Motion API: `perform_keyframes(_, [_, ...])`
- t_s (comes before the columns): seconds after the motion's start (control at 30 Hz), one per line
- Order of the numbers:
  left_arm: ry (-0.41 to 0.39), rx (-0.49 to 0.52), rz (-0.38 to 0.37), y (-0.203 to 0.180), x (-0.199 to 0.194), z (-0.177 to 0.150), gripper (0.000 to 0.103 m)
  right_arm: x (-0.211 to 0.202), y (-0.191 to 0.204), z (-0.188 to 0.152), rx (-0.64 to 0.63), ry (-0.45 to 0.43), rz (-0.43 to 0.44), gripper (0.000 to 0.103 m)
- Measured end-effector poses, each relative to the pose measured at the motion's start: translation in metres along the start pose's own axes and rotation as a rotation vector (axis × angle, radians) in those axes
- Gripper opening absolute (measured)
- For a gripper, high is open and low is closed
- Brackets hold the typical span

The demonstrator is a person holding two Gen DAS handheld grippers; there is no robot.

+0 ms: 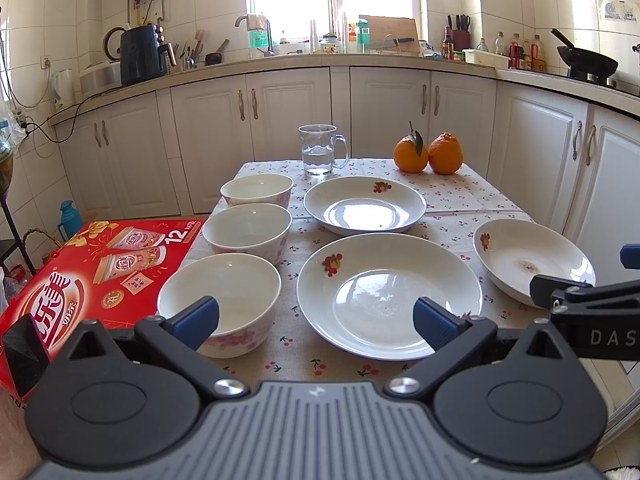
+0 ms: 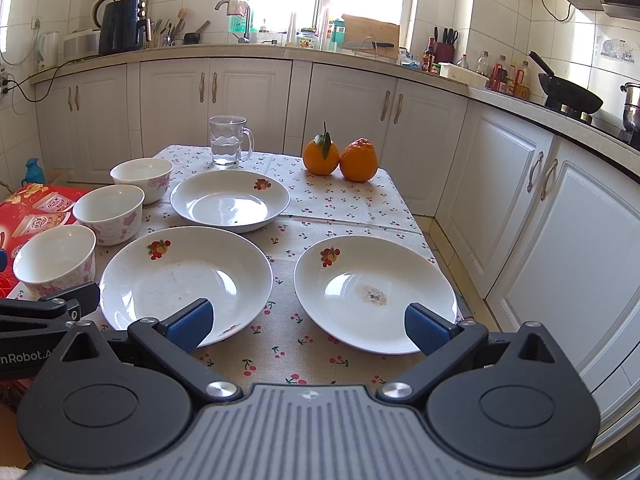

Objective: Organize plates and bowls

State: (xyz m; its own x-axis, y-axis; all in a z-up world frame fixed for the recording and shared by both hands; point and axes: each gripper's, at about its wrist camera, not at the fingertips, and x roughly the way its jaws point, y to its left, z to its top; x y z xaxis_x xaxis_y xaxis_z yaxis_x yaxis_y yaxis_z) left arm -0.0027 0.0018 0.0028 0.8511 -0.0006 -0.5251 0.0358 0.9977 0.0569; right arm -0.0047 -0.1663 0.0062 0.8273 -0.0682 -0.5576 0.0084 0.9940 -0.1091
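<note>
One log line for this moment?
left hand-held gripper open | right hand-held gripper open | three bowls, three plates unstacked

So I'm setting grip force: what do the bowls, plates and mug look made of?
Bowls and plates: probably glazed ceramic, white and glossy, with window reflections and printed decals. Mug: clear glass, the water visible through it.

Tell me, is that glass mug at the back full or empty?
Partly full: the glass mug stands upright, with clear water up to about halfway.

Bright daylight from blown-out window (image 1: 332, 0), glare on plates (image 2: 228, 204), fisheye-curved edges, sharp focus
</note>
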Motion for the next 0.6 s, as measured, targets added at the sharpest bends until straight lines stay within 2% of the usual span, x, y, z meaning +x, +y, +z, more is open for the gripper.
perform_keyframes(0.6, [-0.001, 0.001, 0.0, -0.0001, 0.0001, 0.0004, 0.102, 0.0008, -0.0018, -0.0006, -0.005, -0.004, -0.007, 0.103])
